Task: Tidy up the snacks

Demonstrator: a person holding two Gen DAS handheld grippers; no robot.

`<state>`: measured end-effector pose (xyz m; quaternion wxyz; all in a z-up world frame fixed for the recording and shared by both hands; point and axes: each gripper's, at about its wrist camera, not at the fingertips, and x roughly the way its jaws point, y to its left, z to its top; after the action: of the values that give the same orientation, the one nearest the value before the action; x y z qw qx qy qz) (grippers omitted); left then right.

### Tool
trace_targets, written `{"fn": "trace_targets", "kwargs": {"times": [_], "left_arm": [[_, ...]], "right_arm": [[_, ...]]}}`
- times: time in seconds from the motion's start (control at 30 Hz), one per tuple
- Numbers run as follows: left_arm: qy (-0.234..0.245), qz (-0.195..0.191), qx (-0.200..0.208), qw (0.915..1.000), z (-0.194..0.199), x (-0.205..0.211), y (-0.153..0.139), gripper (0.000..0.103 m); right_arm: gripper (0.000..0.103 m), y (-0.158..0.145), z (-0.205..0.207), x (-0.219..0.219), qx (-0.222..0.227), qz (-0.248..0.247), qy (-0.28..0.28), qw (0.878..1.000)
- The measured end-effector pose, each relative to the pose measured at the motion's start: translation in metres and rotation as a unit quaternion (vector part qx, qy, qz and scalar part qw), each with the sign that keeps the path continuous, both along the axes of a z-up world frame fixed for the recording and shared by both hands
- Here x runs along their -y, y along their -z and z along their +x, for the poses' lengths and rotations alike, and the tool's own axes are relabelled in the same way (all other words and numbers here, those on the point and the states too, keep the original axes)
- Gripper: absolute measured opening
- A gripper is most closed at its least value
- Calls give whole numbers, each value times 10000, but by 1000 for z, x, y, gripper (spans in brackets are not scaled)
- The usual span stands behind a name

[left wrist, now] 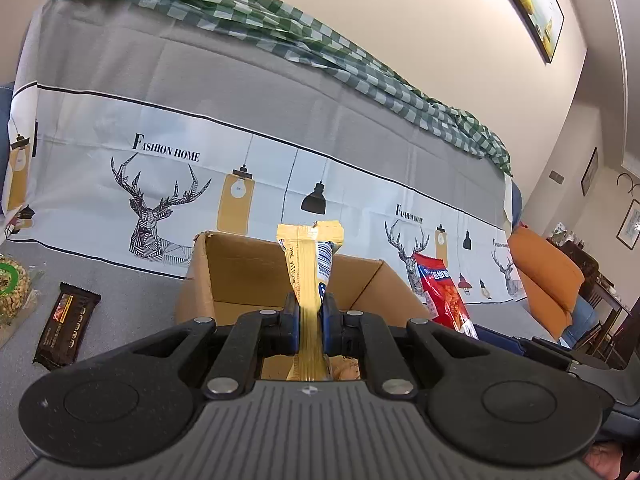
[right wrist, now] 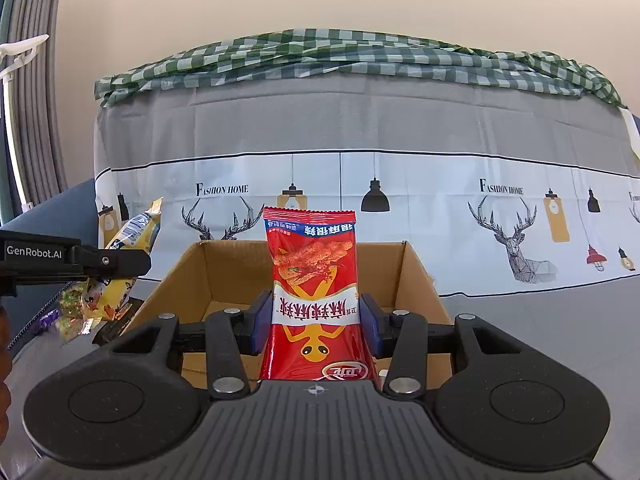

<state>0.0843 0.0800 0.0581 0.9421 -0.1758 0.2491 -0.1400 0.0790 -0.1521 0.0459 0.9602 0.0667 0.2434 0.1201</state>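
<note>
My left gripper (left wrist: 310,310) is shut on a yellow snack packet (left wrist: 310,256) and holds it upright over the open cardboard box (left wrist: 240,272). My right gripper (right wrist: 316,316) is shut on a red snack bag (right wrist: 314,280), held upright over the same box (right wrist: 416,276). The red bag also shows in the left wrist view (left wrist: 444,292), to the right of the box. The left gripper (right wrist: 116,260) with the yellow packet (right wrist: 136,232) shows at the left of the right wrist view.
A dark chocolate bar (left wrist: 66,330) and a bag of nuts (left wrist: 10,292) lie on the grey cloth left of the box. Several small wrapped snacks (right wrist: 86,306) lie left of the box. An orange cushion (left wrist: 548,276) sits at the right.
</note>
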Motion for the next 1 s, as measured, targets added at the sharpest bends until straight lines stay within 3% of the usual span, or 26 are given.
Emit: {"fn": "trace_targets", "kwargs": {"times": [1.0], "left_arm": [[197, 70, 114, 9997, -1, 8, 0, 11]], "right_arm": [[47, 0, 1, -1, 29, -45, -11, 10000]]}}
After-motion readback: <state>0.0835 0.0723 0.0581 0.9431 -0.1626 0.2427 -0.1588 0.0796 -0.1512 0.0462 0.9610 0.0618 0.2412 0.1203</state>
